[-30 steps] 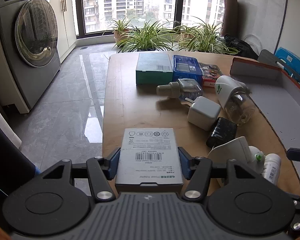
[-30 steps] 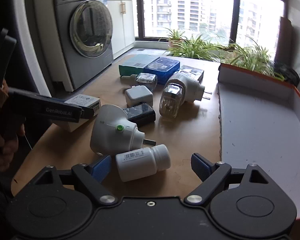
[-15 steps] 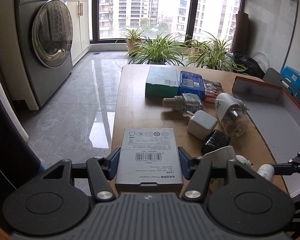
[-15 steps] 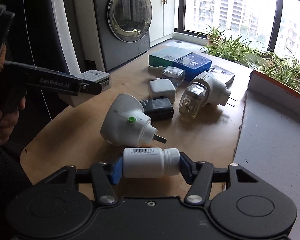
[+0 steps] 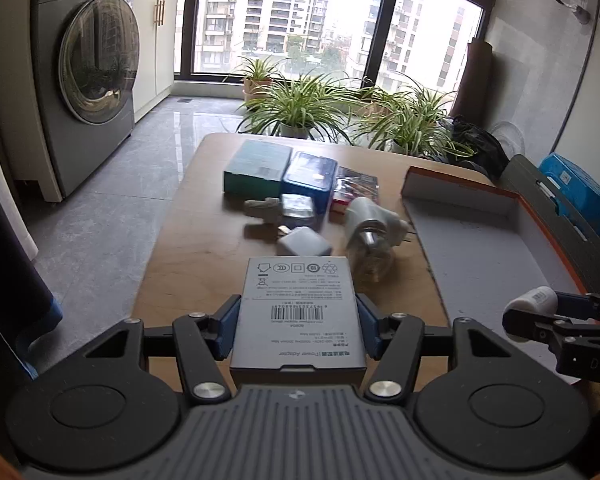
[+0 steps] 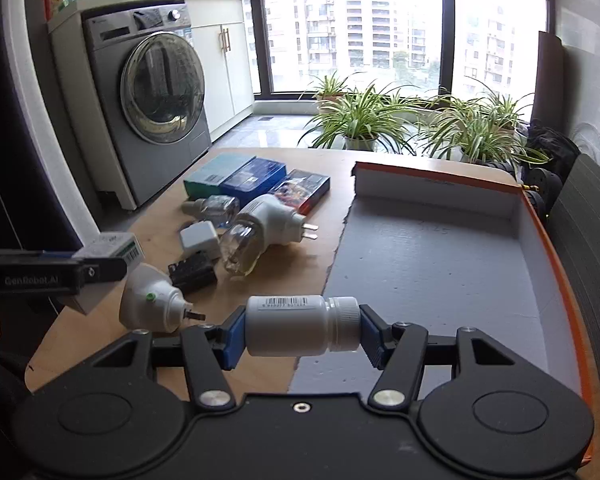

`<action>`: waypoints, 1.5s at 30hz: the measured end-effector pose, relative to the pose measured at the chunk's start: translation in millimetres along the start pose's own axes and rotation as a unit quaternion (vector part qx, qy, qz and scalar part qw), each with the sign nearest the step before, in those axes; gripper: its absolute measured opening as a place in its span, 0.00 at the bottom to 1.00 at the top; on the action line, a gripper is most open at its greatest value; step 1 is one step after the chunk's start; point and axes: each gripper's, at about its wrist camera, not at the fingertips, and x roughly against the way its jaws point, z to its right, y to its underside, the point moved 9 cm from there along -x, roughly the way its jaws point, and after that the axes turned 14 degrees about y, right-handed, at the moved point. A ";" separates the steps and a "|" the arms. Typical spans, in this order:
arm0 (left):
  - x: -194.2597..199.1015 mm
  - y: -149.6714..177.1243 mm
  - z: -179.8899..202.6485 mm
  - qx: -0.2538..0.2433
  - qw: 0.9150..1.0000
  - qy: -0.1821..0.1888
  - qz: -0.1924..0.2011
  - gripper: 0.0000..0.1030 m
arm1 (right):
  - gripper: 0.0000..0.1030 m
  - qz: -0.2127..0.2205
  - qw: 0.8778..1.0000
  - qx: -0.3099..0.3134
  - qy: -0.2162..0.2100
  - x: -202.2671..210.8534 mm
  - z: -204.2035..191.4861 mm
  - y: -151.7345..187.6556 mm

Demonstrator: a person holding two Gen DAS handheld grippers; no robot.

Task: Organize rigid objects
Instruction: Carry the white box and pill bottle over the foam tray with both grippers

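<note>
Small print on adapter box [image 5: 298, 312] unreadable

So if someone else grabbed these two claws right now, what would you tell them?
Left claw: shut on the grey adapter box, held off the table.
Right claw: shut on the white bottle, gripped end to end, at the near edge of the orange-rimmed tray.
Tray: nothing in it yet.
On the table: three flat boxes, two plug-in vaporizers, a refill bottle, a white charger, a black adapter.
Left: set both held items in the tray, then the rest.
</note>
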 end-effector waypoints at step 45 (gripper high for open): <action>-104.3 -51.4 130.9 -0.044 0.998 0.030 -0.044 0.58 | 0.67 -0.005 0.993 -0.100 0.055 -38.0 129.4 -54.2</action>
